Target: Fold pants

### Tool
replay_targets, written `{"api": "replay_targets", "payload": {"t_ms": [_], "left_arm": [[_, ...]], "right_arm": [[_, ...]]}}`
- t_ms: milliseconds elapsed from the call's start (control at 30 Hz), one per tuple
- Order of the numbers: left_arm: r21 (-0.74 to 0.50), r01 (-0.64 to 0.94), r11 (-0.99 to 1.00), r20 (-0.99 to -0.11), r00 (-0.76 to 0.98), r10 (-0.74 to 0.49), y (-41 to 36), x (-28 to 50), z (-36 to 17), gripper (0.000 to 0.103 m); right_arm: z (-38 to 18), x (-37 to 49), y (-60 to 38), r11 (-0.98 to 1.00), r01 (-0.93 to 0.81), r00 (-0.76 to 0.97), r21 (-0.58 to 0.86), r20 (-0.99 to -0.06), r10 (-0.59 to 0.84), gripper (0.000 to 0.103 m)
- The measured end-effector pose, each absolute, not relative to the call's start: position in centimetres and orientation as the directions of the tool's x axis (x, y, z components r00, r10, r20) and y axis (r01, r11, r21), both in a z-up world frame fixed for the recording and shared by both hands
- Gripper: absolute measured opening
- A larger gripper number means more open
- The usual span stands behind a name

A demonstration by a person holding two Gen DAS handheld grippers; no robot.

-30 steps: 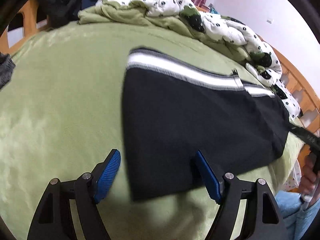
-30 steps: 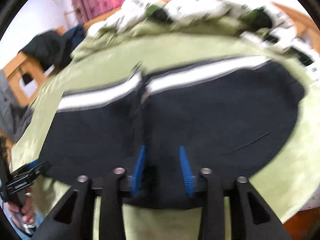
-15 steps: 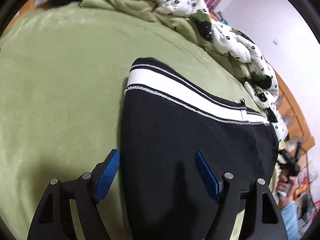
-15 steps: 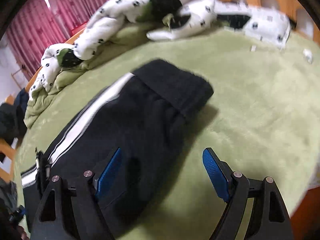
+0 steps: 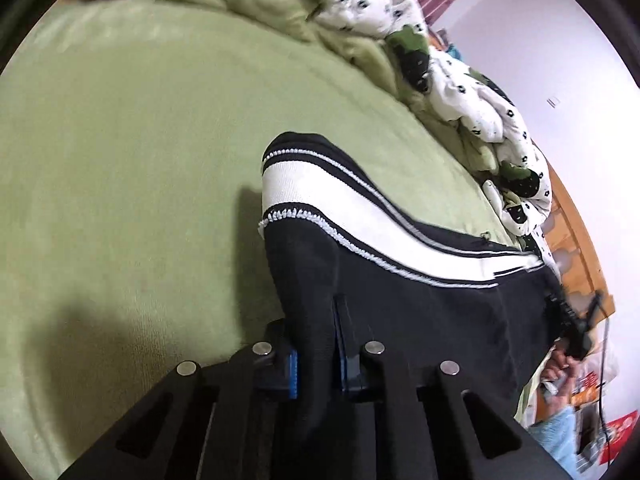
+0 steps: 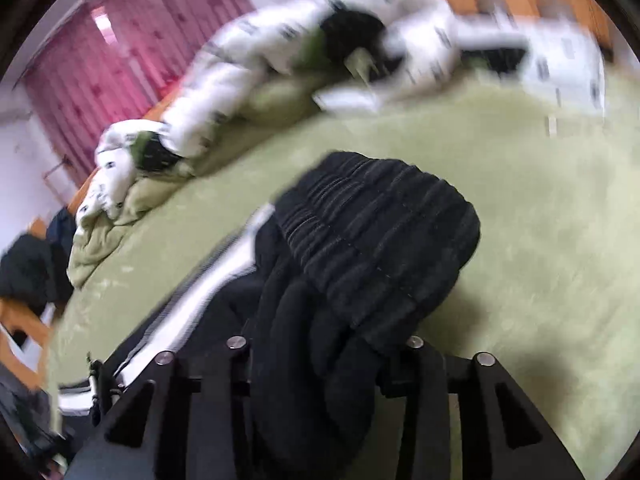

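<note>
Black pants [image 5: 420, 312] with a white side stripe [image 5: 332, 200] lie on a green bed cover [image 5: 120, 140]. My left gripper [image 5: 316, 360] is shut on the black cloth at the leg end, which is pinched between its blue pads [image 5: 293, 372]. In the right wrist view the ribbed black waistband [image 6: 380, 240] bunches up over my right gripper [image 6: 320, 360]. That gripper is shut on the pants [image 6: 312, 380] near the waist; cloth hides its pads.
A crumpled white patterned quilt [image 5: 460, 92] and green blanket [image 5: 256, 4] lie along the far side of the bed. A wooden bed frame [image 5: 576, 248] runs behind them. Pink curtains [image 6: 120, 64] hang at the back. Dark clothes [image 6: 28, 272] lie on a wooden chair at left.
Both grippers were open around the pants half a second ago; both have closed on the cloth. The waistband end has bunched and lifted over the right gripper.
</note>
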State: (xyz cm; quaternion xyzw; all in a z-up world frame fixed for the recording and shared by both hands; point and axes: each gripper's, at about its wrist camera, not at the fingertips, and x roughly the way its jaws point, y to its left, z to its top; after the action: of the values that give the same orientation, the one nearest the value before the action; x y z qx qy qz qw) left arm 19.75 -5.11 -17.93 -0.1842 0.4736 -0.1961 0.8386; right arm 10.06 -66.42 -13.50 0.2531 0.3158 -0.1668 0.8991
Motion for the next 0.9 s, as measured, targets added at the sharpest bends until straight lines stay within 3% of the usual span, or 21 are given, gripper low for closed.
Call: {"api": "replay_targets", "payload": {"t_ms": [267,467,633,767,867,900], "left_arm": [[-0.595,0.189,0.781,-0.63,0.494,-0.6,-3.5,19.3,-11.7,0.01],[-0.497,0.154,0.854,-0.643,0.595,-0.482,3.8,17.9,-7.1,0.01],[-0.408,0.067,0.911,-0.699,0.619,-0.359,10.5,18.4,-7.8,0.01],[-0.33,-0.008,0.944,-0.781,0.564,-0.268,12.7,19.7,-13.3,0.012],[-0.232,-0.058,0.971,-0.835,0.524,-0.169,13.7,20.0,-16.9,0.033],[-0.214,-0.067,0.975,-0.839,0.524,-0.148,14.0,19.6,-17.1,0.034]], "right_arm": [[-0.5,8.6,-55.4,0.908,0.345,0.846,0.24,-0.498,-0.19,0.033],[4.5,7.8,-49.1,0.908,0.245,0.897,0.339,-0.435,-0.079,0.033],[1.1,9.1,-45.6,0.896,0.174,0.891,0.409,-0.453,0.033,0.033],[-6.9,11.1,-45.1,0.893,0.221,0.812,0.393,-0.581,0.054,0.035],[-13.7,11.3,-47.9,0.866,0.358,0.706,0.35,-0.708,-0.006,0.039],[-15.4,11.2,-49.1,0.837,0.392,0.678,0.382,-0.735,0.019,0.041]]}}
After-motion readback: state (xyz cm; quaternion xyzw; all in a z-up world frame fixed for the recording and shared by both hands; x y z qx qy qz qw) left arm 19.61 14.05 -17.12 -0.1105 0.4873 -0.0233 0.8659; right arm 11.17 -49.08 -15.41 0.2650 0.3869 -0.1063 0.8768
